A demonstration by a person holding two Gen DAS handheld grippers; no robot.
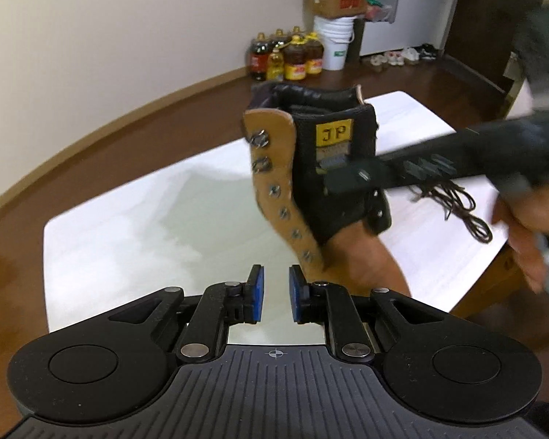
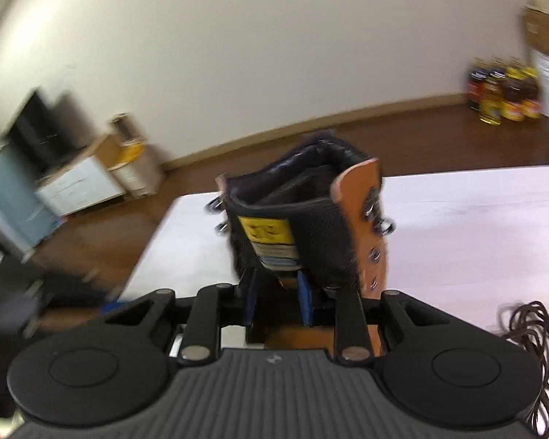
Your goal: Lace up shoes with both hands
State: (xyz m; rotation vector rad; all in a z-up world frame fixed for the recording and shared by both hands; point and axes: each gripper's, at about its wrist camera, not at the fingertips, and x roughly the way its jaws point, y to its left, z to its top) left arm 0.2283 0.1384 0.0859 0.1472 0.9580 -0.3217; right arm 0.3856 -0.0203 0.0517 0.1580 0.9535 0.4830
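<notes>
Fingers of both grippers apart, empty; tan boot upright, black tongue, seemingly unlaced.

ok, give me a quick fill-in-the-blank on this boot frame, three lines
1. The boot stands on a ____ table.
2. The label on the boot's tongue is ____.
3. The loose lace lies on the table, ____ in colour.

Missing words: white; yellow; brown
</notes>
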